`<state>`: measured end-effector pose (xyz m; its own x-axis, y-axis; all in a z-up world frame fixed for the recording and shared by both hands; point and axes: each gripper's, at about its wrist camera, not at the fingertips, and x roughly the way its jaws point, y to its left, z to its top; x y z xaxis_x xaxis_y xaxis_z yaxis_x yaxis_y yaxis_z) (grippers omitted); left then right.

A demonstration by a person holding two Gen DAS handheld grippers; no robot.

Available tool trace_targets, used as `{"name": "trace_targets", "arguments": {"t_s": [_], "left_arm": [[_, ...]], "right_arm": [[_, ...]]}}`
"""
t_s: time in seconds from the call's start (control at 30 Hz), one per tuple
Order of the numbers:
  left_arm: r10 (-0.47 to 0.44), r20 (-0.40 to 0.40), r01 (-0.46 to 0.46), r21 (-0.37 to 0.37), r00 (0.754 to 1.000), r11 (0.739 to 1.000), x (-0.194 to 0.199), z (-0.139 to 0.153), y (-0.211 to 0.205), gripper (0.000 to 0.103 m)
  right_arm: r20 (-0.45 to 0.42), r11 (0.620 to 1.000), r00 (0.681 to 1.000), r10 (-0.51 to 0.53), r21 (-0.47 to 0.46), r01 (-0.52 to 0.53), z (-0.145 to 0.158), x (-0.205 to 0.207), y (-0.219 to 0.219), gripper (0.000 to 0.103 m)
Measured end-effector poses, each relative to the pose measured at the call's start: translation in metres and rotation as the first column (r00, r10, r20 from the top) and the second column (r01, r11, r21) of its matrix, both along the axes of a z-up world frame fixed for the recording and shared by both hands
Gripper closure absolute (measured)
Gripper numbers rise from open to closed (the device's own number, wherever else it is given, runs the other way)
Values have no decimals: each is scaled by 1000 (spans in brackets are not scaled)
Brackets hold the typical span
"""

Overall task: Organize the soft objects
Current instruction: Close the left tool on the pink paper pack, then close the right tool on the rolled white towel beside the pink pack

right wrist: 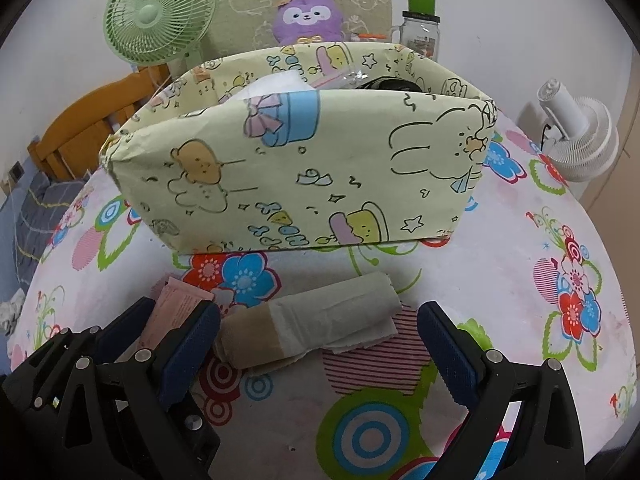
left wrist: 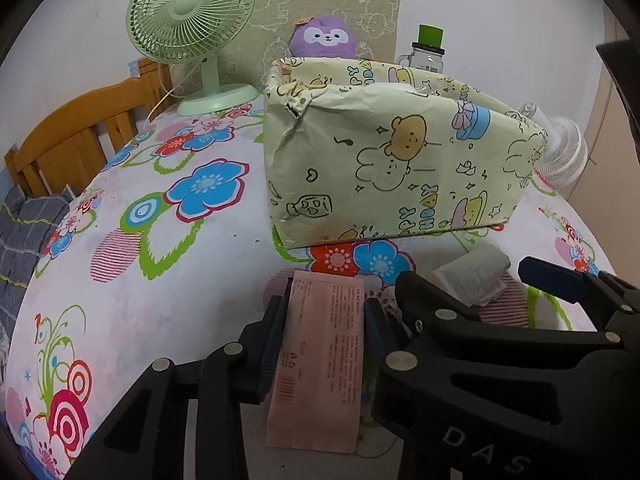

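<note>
A flat pink packet lies on the flowered tablecloth, and my left gripper is shut on it, a pad pressing each long edge. Just to its right lies a grey-white soft roll with a brown end. My right gripper stands open astride the roll, its left pad close to the brown end and its right pad well off. Behind both stands a pale green cartoon-print box holding white soft items, clear plastic and something black. In the left wrist view the roll lies between the right gripper's fingers.
Behind the box are a green desk fan, a purple plush toy and a glass jar with a green lid. A white fan stands at the right edge of the table, and a wooden bed frame at the left.
</note>
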<state>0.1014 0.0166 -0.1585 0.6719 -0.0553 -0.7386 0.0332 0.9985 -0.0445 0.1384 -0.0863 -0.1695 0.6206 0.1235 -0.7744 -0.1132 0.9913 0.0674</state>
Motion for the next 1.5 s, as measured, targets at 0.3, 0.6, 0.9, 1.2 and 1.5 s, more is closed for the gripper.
{"name": "trace_targets", "arguments": {"t_s": [0.3,0.6,0.9,1.2,1.5], "left_arm": [[-13,6,13,20,1000,1000,11,2,-9,63],[-20,-4,20,36,1000,999,14,-2,-13,63],[-17,-3,17,35,1000,999,14,-2,-13,63],[-14,-6,14,47,1000,999,7,0,-6,63],[14,-11,-13,60,1000,998,3,-1,-2,63]], "right_arm": [[-2,999,999,-41,-6,41,3,7,-8,3],[-48,997,997,-52,53,54,-7,16,-10,5],[-32,998,999,-29,59,31,-5,14,-5,10],[-24,999,999,-29,42,30,-4,8,-3,32],[-15,1000,1000,-3,8,3,-4,7,8,39]]}}
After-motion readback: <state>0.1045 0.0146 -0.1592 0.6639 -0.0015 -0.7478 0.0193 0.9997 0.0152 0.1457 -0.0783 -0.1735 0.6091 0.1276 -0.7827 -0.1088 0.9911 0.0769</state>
